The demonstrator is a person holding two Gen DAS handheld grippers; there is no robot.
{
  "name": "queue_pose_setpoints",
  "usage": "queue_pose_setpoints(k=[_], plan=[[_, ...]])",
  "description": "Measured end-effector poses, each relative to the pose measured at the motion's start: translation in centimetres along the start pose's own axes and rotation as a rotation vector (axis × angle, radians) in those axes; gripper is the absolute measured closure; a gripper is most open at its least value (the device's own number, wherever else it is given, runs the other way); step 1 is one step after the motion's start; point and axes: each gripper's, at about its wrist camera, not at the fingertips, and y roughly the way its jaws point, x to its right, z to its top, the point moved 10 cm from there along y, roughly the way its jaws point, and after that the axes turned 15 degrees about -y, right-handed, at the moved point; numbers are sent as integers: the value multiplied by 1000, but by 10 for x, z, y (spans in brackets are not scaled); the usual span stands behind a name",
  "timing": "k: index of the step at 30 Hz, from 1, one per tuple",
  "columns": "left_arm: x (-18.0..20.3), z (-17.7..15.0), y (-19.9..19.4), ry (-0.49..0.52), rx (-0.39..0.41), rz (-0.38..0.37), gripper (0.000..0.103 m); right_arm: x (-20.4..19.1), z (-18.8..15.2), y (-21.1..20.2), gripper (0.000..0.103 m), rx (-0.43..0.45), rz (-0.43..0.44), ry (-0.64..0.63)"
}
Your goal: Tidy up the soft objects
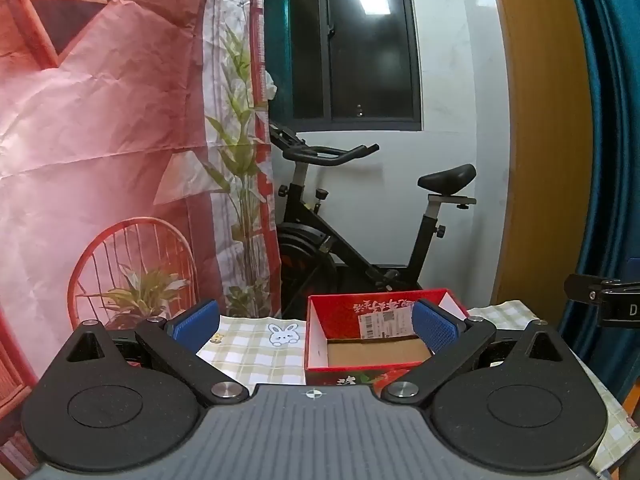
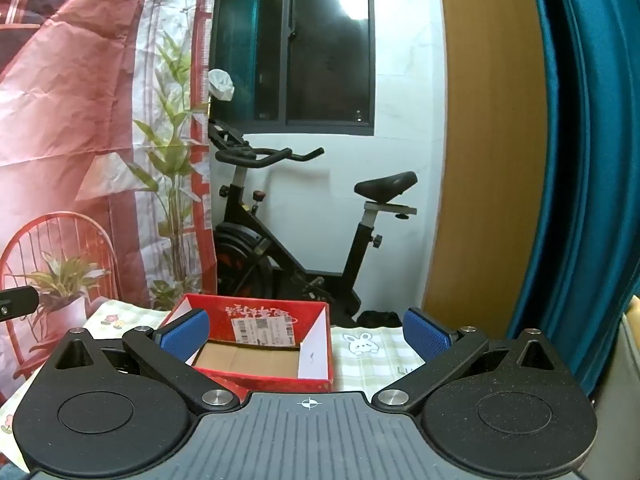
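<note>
A red cardboard box (image 1: 340, 312) with a brown floor and a white label on its far wall stands open on a green checked tablecloth (image 1: 256, 352). It looks empty. It also shows in the right wrist view (image 2: 276, 320). My left gripper (image 1: 316, 326) is open and empty, held in front of the box, right blue pad over the box's right side. My right gripper (image 2: 306, 334) is open and empty, left pad over the box's left edge. No soft objects are in view.
An exercise bike (image 1: 360, 232) stands behind the table by a white wall. A red printed backdrop (image 1: 100, 140) hangs at left. A wooden panel (image 1: 540, 120) and blue curtain (image 1: 608, 120) stand at right. The tablecloth (image 2: 372, 356) bears rabbit prints.
</note>
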Motion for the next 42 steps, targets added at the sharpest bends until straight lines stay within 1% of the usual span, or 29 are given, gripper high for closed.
queue_pose_setpoints(k=[42], plan=[[1, 0, 0, -4, -3, 3, 0, -4, -1, 1, 0, -6, -6, 3]])
